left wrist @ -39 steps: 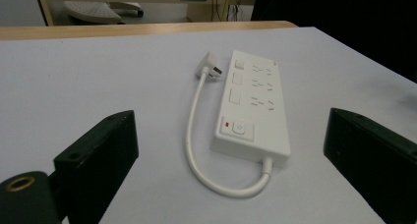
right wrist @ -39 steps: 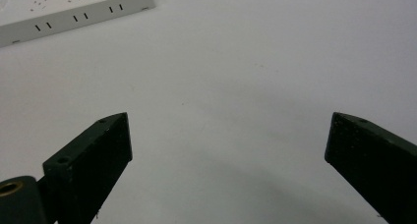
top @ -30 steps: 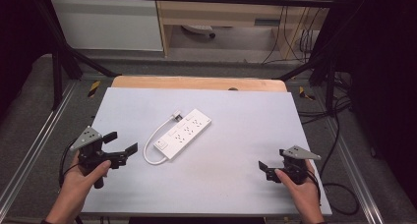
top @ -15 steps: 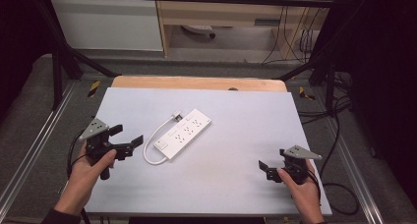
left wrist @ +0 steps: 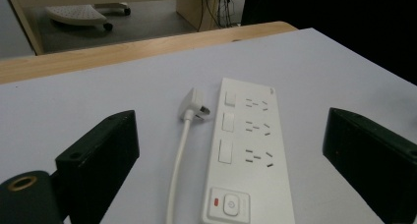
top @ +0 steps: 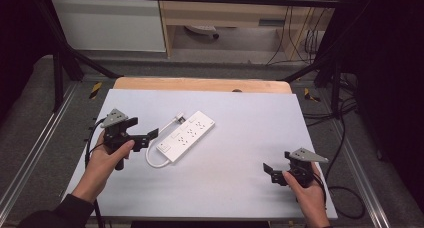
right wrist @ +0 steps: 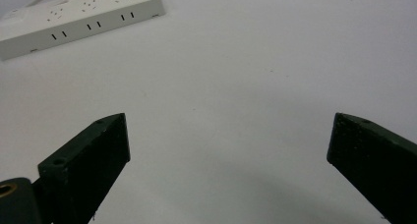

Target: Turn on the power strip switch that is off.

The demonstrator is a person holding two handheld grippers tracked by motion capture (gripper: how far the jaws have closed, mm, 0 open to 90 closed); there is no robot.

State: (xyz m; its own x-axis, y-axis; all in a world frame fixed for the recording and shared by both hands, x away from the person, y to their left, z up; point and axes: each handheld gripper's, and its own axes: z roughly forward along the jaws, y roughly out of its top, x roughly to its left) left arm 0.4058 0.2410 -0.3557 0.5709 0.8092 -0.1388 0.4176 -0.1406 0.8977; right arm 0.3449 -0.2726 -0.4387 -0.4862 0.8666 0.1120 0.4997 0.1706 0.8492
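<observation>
A white power strip [top: 186, 136] lies flat and slanted near the middle of the pale grey counter [top: 240, 113], its switch end toward the person and its short white cord [top: 156, 163] looping from that end back along the strip's side to a white plug [left wrist: 194, 103] lying just beside the strip. The left gripper [top: 145, 134], held in the person's left hand [top: 102, 160], sits just beside the strip's switch end, its jaws spread wide and pointing at the strip; in the left gripper view the strip and cord lie between the two black jaws, touched by neither. The right gripper [top: 270, 170], held in the right hand [top: 305, 188], rests well apart from the strip toward the counter's near right corner, its jaws likewise wide and holding nothing, with bare counter between them and the strip at the upper left of the right gripper view.
</observation>
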